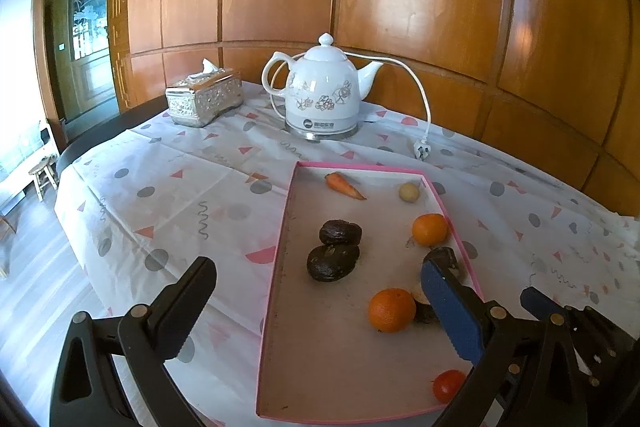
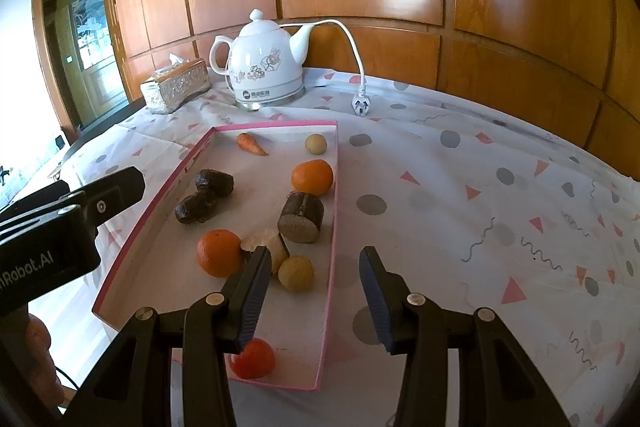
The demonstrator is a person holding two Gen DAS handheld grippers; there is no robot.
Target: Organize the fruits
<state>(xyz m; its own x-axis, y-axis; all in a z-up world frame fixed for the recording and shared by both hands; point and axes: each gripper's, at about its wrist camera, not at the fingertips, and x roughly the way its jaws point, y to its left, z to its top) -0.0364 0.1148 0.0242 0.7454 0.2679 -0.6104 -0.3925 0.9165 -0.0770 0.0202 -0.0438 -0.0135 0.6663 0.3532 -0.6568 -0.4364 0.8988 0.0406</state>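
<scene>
A pink-rimmed shallow box (image 1: pixel 280 239) (image 2: pixel 334 187) lies on the table. It holds a carrot (image 1: pixel 344 185) (image 2: pixel 251 143), two oranges (image 1: pixel 392 309) (image 1: pixel 430 229) (image 2: pixel 218 253) (image 2: pixel 312 177), two dark avocados (image 1: pixel 332 262) (image 2: pixel 196 207), a brown cut chunk (image 2: pixel 301 217), pale round balls (image 1: pixel 409 193) (image 2: pixel 296 273) and a red tomato (image 1: pixel 448 385) (image 2: pixel 253 359). My left gripper (image 1: pixel 324 311) is open above the box's near half. My right gripper (image 2: pixel 316 299) is open above the box's near right corner. Both are empty.
A white floral electric kettle (image 1: pixel 324 95) (image 2: pixel 266 67) with a loose cord and plug (image 1: pixel 422 149) (image 2: pixel 360 105) stands at the back. A silver tissue box (image 1: pixel 204 99) (image 2: pixel 174 87) is left of it. A wood-panelled wall runs behind the table.
</scene>
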